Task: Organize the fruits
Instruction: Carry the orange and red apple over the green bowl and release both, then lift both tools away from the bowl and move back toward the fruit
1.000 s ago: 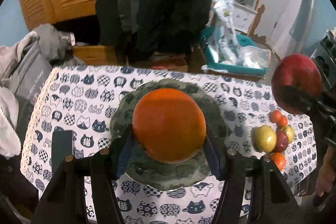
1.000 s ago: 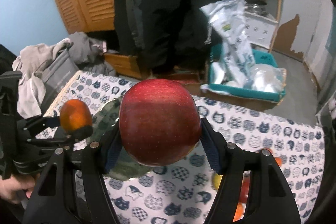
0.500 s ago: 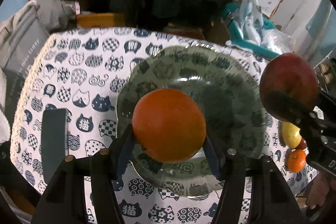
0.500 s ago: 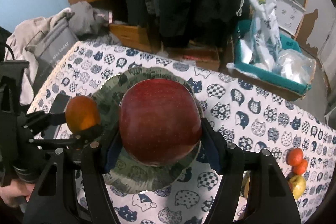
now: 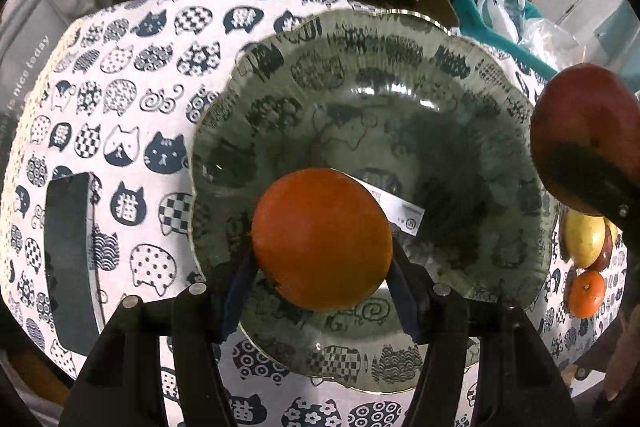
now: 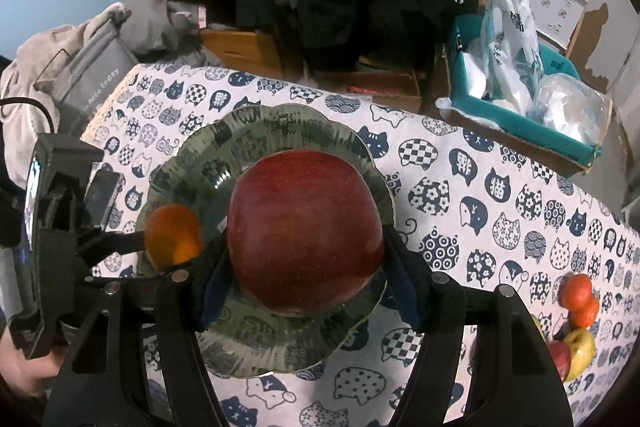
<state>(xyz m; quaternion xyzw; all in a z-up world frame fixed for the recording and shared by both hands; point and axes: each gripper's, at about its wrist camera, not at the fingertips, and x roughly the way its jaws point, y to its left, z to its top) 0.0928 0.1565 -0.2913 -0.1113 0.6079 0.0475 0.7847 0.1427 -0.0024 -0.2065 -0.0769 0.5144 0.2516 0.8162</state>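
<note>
Left claw (image 5: 322, 267): closed on the orange (image 5: 322, 239), held above the near part of the green plate (image 5: 400, 75); contact with the plate cannot be confirmed. A white label lies on the plate just beyond the orange. Right claw (image 6: 304, 275): closed on the red apple (image 6: 304, 233), above the plate centre. Remaining fruit (image 6: 576, 323) sits in a cluster at the right edge of the surface (image 6: 480, 187), well apart from the plate. Recommendation: lower each fruit until it rests on the plate before releasing, orange to the left, apple to the right, so neither rolls nor knocks the other; open each claw slowly
</note>
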